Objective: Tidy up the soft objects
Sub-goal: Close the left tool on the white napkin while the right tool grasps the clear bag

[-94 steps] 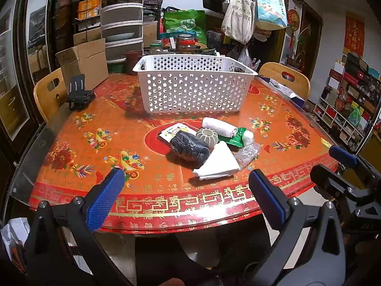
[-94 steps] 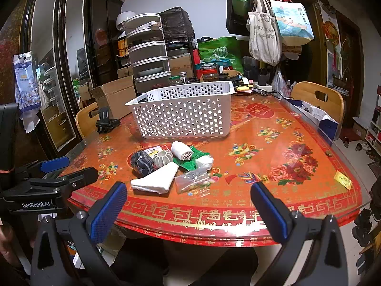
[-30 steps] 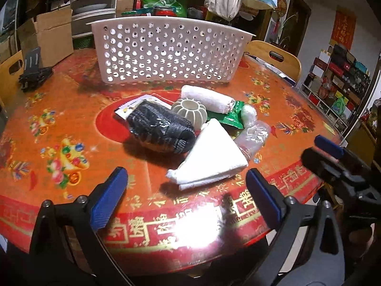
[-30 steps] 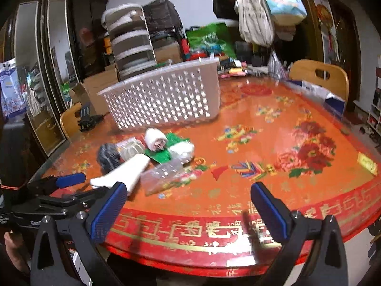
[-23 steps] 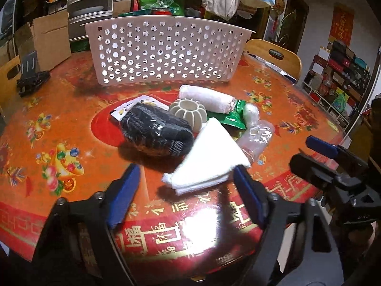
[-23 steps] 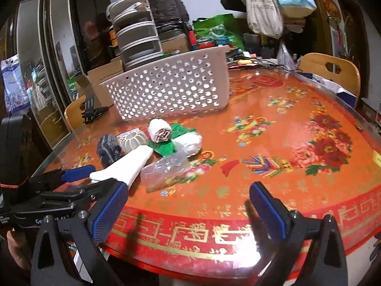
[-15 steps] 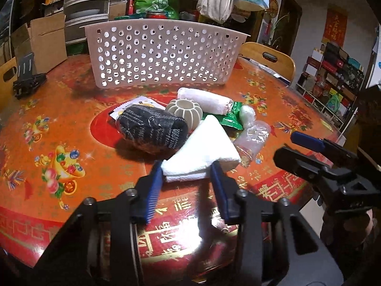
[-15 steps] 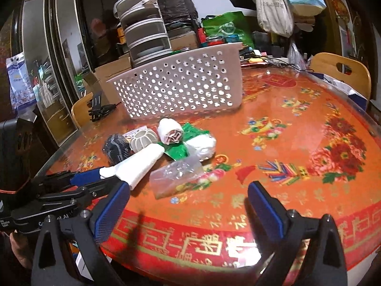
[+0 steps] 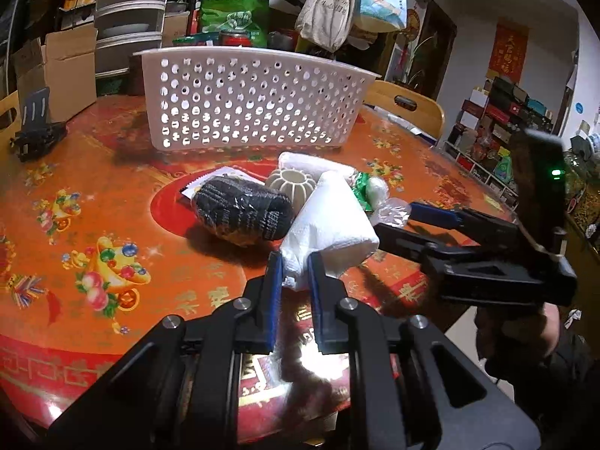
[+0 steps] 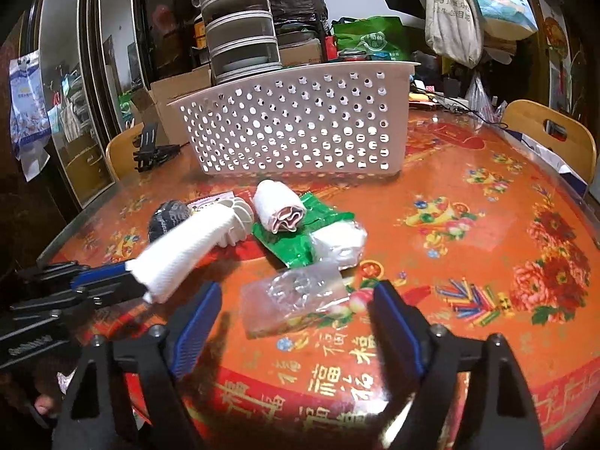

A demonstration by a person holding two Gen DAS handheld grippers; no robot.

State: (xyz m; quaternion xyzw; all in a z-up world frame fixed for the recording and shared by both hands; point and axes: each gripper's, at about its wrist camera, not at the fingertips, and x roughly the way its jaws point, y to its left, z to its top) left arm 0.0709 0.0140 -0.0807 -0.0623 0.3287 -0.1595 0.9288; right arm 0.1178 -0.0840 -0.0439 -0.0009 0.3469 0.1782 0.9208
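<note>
In the left wrist view, the folded white cloth [image 9: 330,225] is pinched at its near corner by the left gripper [image 9: 294,279], just right of the black knitted bundle [image 9: 242,210]. The white basket [image 9: 255,101] is seen at 12 o'clock on the bench [image 9: 93,232].

In the right wrist view, the right gripper [image 10: 296,318] is held wide apart around the clear plastic bag [image 10: 296,300], nothing being clasped. Gold characters reading 福 [image 10: 337,360] are printed along the bench edge. The rolled towel [image 10: 279,210] lies at 12 o'clock.
</note>
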